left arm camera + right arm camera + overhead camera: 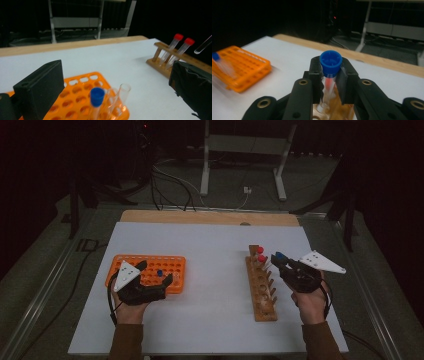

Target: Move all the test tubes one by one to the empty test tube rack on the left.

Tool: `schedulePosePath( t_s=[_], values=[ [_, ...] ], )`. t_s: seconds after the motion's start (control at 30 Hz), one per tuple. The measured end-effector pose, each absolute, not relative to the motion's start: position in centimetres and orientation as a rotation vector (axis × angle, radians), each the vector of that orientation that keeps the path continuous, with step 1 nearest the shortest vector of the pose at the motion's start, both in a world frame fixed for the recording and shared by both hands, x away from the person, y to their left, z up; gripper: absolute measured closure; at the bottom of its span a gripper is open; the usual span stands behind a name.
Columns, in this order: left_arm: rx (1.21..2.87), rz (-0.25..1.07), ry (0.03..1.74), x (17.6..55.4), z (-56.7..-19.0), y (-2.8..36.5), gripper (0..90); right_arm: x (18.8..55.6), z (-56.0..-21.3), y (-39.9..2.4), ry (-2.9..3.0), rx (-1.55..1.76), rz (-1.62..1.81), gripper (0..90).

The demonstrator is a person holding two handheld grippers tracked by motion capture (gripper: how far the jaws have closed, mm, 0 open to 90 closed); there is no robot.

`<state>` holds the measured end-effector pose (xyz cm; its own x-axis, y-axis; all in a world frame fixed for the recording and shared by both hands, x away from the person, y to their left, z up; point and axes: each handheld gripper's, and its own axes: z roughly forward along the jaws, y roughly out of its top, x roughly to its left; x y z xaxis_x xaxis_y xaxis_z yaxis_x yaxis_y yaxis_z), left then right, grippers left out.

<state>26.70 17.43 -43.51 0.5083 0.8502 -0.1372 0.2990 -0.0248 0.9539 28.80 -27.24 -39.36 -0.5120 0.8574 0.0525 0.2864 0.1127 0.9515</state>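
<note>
A clear plastic tube with a blue cap [330, 65] sits pinched just under its cap in the right claw [278, 258], above the long wooden rack [262, 287], probably so it hangs upright for a hole; the left claw [156, 273] is spread over the orange plastic rack [172, 263] on the white surface [215, 270]

The room is dim, its background nearly black, and the white tabletop [210, 285] is the brightest surface, evenly lit without glare and with only faint shadows. In the right gripper view the orange rack [239, 68] smears with motion blur. In the left gripper view the near blue-capped tube [97, 98] is soft and out of focus.
</note>
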Motion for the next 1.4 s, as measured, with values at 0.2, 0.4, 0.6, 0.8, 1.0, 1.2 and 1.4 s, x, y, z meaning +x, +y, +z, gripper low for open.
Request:
schedulePosePath(
  t_s=[0.2,0.4,0.6,0.8,1.0,1.2,1.4],
  values=[
    [1.608,0.572,0.963,26.4,-42.7,15.9,1.0,28.0,-38.4,-26.2,1.893,1.051,1.447,76.3],
    [1.657,0.530,0.882,26.2,-42.3,13.1,3.1,27.7,-38.5,-25.0,1.959,1.031,1.494,76.4],
    [1.757,0.464,0.817,25.9,-42.5,9.6,7.6,27.5,-38.9,-23.4,2.054,0.990,1.515,76.3],
    [1.822,0.422,0.735,25.6,-42.4,6.4,16.0,27.1,-39.3,-21.8,2.130,0.951,1.512,76.3],
    [1.892,0.421,0.673,25.7,-42.6,3.1,23.9,27.0,-39.5,-20.9,2.183,0.936,1.534,76.3],
    [1.905,0.403,0.640,25.9,-43.0,1.1,47.8,27.0,-40.0,-20.3,2.231,0.938,1.532,76.3],
    [1.906,0.372,0.629,26.2,-43.1,0.8,66.3,27.0,-40.3,-19.8,2.260,0.922,1.534,76.3]
  ],
)
